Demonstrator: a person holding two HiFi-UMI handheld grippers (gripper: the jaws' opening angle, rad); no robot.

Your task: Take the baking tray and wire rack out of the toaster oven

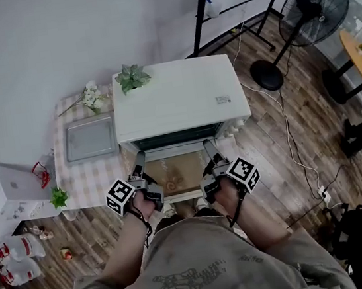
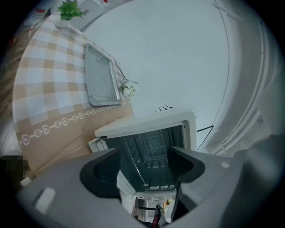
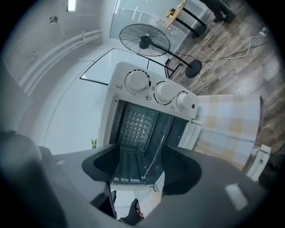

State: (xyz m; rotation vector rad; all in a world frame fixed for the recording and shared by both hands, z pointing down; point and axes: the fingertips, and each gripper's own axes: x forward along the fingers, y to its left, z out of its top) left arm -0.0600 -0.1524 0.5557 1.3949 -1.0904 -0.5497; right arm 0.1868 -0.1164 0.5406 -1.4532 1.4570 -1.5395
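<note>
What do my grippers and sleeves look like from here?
The left gripper and right gripper: grey bodies, dark jaw pads, each with a white cube of black square markers. A black cord hangs by each wrist. Short-sleeved grey-brown printed T-shirt.

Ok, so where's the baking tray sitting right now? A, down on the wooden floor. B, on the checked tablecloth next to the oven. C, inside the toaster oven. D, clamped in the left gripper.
B. The baking tray lies flat on the checked tablecloth, beside the toaster oven rather than inside it.
</note>
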